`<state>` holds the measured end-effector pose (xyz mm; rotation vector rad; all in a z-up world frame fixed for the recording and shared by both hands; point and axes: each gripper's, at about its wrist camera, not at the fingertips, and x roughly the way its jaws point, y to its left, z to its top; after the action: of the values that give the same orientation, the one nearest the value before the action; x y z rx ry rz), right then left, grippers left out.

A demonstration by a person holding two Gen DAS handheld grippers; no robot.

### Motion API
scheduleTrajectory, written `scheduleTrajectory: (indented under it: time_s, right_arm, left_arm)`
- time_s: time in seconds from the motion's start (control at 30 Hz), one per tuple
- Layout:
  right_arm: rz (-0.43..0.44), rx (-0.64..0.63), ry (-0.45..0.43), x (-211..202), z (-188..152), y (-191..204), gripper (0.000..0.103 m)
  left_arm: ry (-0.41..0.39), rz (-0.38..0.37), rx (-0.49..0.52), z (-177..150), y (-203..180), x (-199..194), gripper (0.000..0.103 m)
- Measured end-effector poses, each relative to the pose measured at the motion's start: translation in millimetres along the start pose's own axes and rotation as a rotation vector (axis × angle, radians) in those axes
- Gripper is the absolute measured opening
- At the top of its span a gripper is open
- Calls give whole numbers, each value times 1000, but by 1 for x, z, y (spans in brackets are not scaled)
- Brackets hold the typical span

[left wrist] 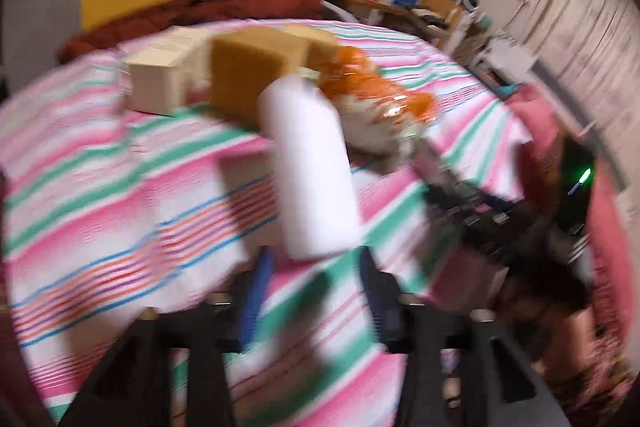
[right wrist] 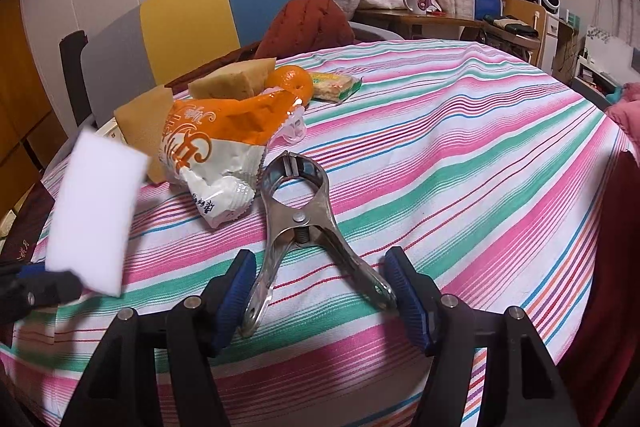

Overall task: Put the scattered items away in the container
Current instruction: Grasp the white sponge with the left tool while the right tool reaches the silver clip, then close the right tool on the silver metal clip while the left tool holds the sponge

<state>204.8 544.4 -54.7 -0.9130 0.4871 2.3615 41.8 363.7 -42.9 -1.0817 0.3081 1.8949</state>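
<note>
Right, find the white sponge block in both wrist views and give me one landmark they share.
Left wrist: the white sponge block stands centre frame, blurred, just beyond the left claw.
Right wrist: white sponge block at the far left edge, above the striped cloth.
Shared landmark: the orange snack bag lies beside the block in both.

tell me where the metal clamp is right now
In the right wrist view the metal clamp lies flat on the striped tablecloth, its handles between the right tool's fingers, just right of the orange snack bag.
</note>
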Motion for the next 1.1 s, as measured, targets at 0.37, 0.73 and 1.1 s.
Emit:
scheduleTrajectory:
  time_s: [0.37, 0.73, 1.1]
  right_arm:
    - [-6, 2, -2, -1, -1, 1, 68]
    - [-18, -5, -1, -1, -2, 4, 69]
    - [-21, 50, 12, -6, -1, 6, 67]
  left_arm:
    - [24, 60, -80, 30, 0, 20, 59]
    - [80, 182, -39, 47, -12, 56, 67]
    - [-59, 167, 77, 27, -13, 54, 63]
